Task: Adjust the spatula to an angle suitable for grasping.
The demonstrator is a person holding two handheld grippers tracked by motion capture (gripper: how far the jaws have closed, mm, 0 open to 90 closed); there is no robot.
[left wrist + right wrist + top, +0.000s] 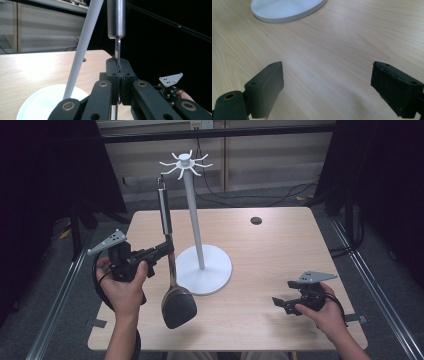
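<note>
The left hand-held gripper (167, 249) sits at the left side of the bench (280, 250), held in a hand (125, 287) whose forearm comes up from the near edge; the gripper body lies roughly level and points right, toward the rack's pole. Its jaws are clamped on the thin metal shank of a spatula (171, 265), just below the thick handle. In the left gripper view the two black pads meet with the flat shank (118, 48) pinched between them, and the polished cylindrical handle (116, 17) rises straight above.

The spatula stands nearly upright, slightly tilted, to the left of the rack. Its steel handle is a smooth round bar with a small hanging loop at the top end, which sits near the rack's hooks but apart from them. Its head (178, 306) is a dark, matte, rounded blade low at the near side, beside the rack's base.

The utensil rack (196, 220) is white: a slim straight pole on a flat round base (212, 270), topped by a small hub with curved hooks spreading outward.

The right hand-held gripper (281, 302) rests low at the near right of the bench, held in a hand (327, 312) and pointing left. Its blocky black pads (265, 87) stand wide apart with bare pale wood-grain between them, holding nothing
</note>
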